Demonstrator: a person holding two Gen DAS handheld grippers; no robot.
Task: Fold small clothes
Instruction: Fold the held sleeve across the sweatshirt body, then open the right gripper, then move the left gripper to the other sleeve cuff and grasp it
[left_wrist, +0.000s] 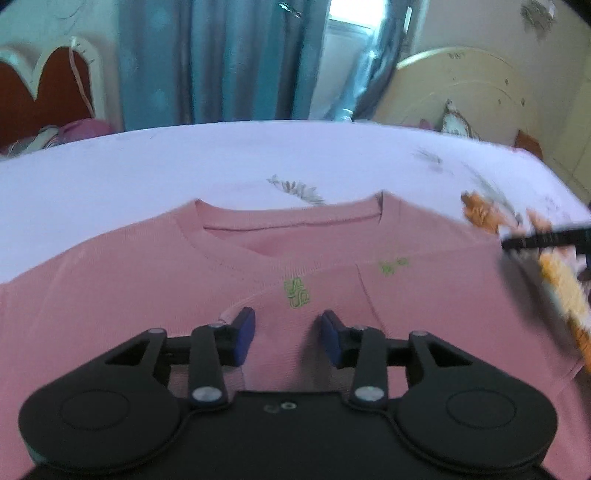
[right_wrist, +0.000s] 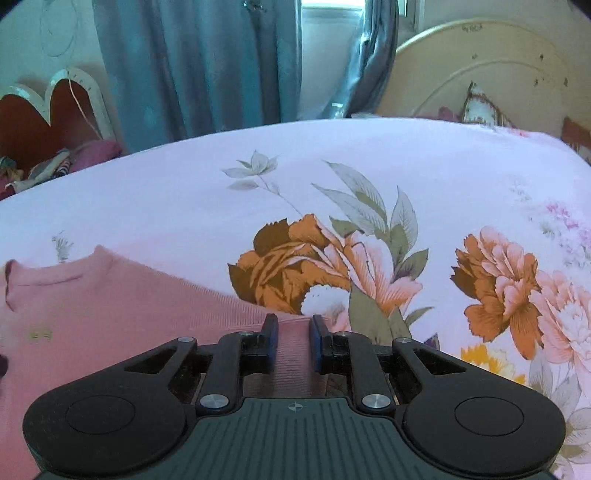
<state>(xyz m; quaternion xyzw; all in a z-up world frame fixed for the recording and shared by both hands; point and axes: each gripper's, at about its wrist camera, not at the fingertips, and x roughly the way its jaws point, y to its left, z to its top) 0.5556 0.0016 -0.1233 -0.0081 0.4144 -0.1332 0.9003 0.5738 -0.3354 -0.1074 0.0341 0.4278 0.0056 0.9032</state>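
A small pink shirt (left_wrist: 147, 295) with green marks lies on the bed, collar at the far side, one sleeve folded across its chest. My left gripper (left_wrist: 288, 325) is open just above the shirt's middle, holding nothing. In the right wrist view the shirt (right_wrist: 110, 314) lies at the left. My right gripper (right_wrist: 293, 325) is part open with pink ribbed cloth between its fingers at the shirt's right edge; I cannot tell whether the pads press it. The right gripper's tip also shows in the left wrist view (left_wrist: 546, 236).
The bed sheet (right_wrist: 332, 177) is white with large orange flowers. Blue curtains (left_wrist: 221, 62) hang behind the bed. A cream round headboard (right_wrist: 480, 74) stands at the back right, with a pillow before it. A red and white headboard (left_wrist: 37, 96) is at the back left.
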